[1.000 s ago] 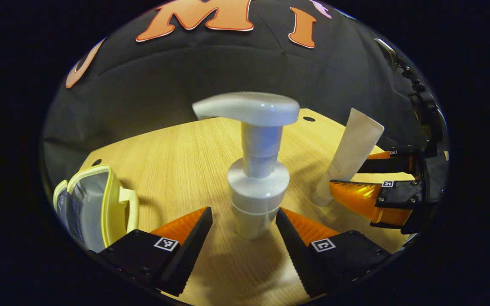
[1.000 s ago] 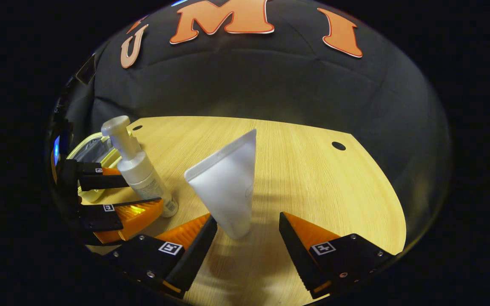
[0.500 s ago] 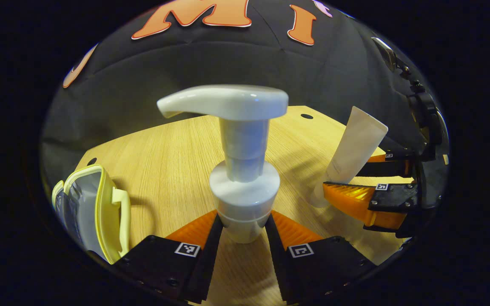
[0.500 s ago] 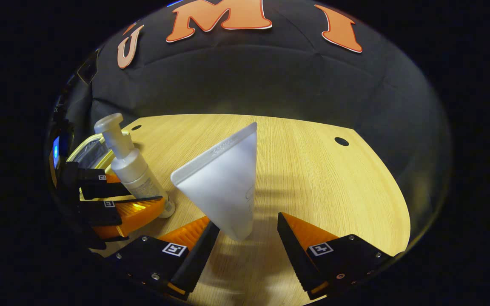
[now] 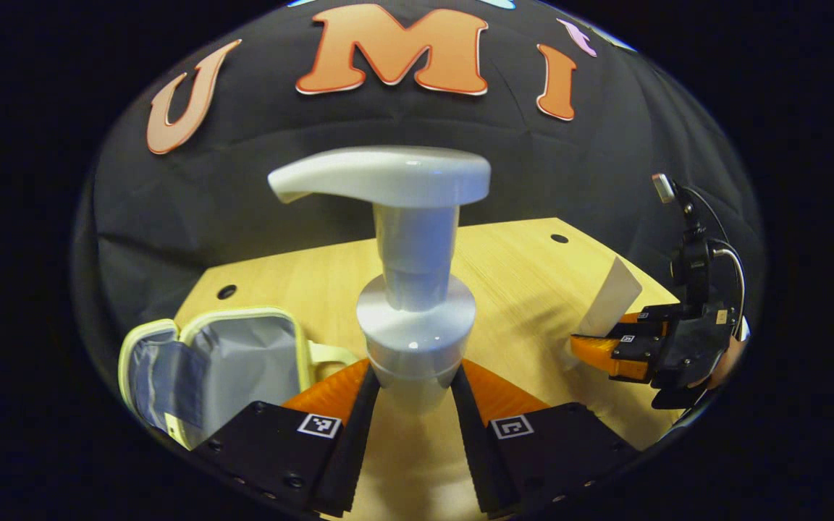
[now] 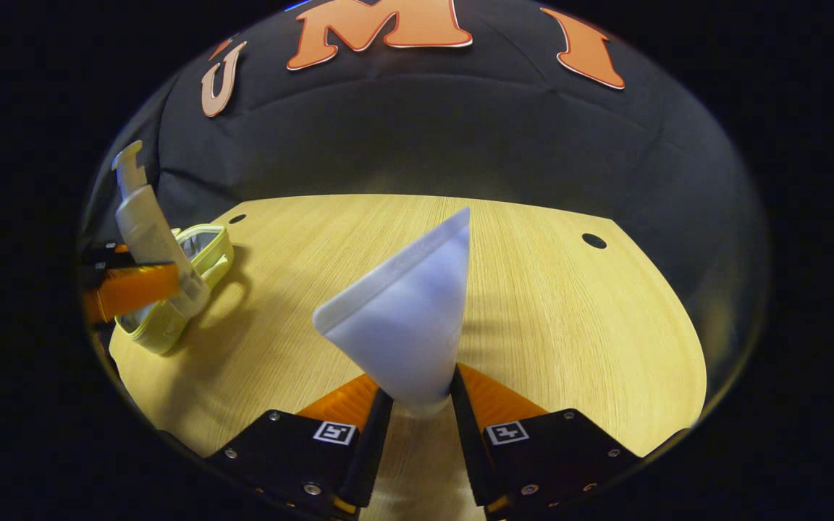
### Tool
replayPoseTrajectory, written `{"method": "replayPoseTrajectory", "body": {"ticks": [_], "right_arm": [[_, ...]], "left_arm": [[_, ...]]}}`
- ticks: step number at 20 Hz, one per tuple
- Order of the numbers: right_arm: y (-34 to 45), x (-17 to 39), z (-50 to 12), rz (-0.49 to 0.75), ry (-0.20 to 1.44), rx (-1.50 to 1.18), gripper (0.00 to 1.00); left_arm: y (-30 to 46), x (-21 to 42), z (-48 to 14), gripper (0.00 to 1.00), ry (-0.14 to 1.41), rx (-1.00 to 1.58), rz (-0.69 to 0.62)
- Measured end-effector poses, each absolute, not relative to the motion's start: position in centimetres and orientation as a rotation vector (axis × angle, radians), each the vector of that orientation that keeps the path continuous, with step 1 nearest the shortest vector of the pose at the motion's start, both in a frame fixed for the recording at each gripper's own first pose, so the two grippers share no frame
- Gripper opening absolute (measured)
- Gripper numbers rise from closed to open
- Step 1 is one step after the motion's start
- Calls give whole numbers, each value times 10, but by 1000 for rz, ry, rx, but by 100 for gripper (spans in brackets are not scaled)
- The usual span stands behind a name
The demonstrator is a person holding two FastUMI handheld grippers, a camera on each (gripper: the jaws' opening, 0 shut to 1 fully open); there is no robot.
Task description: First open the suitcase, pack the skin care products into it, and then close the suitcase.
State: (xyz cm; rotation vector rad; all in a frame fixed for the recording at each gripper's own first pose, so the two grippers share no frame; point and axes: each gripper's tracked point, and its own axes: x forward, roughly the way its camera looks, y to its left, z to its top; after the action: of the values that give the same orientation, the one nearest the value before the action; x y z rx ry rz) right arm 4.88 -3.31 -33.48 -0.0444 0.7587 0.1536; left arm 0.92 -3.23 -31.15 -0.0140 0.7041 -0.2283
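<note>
In the left gripper view, the pump bottle is clamped between the two fingers of the left gripper, which press on its body just under the collar; the bottle is held upright, its spout turned to the left. The small suitcase is seen lying open on the wooden table, lower left of the bottle, its grey lining exposed. To the right of the bottle, the right gripper is seen with the tube rising from between its fingers.

In the right gripper view, the tube is gripped at its narrow cap end by the right gripper, both fingers closed against it, the flat crimped end pointing up. Far left of the tube, the pump bottle is seen held above the suitcase.

Compared with half a second ago, the right gripper's jaws, then spread on either side of the tube, are now closed on it. The bottle, already clamped then, is now raised off the table and carried toward the suitcase, whose open interior is more fully seen.
</note>
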Motion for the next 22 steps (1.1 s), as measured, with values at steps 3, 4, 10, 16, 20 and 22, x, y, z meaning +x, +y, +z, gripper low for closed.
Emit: {"method": "replayPoseTrajectory", "body": {"ticks": [3, 4, 10, 16, 20, 22], "right_arm": [[-26, 46, -329, 157, 769, -29, 48], [-22, 47, -325, 163, 764, -30, 44], [10, 44, -291, 205, 729, -29, 47], [59, 43, -255, 250, 697, -6, 47], [93, 39, -235, 263, 679, 13, 47], [111, 39, -224, 271, 670, 20, 47]], "left_arm": [[9, -1, -302, 62, 707, -36, -168], [23, -2, -302, 60, 712, -39, -148], [100, -20, -309, 60, 763, -63, -76], [163, -34, -326, 60, 835, -115, -47], [187, -38, -343, 60, 891, -134, -82], [189, -39, -353, 61, 936, -167, -115]]}}
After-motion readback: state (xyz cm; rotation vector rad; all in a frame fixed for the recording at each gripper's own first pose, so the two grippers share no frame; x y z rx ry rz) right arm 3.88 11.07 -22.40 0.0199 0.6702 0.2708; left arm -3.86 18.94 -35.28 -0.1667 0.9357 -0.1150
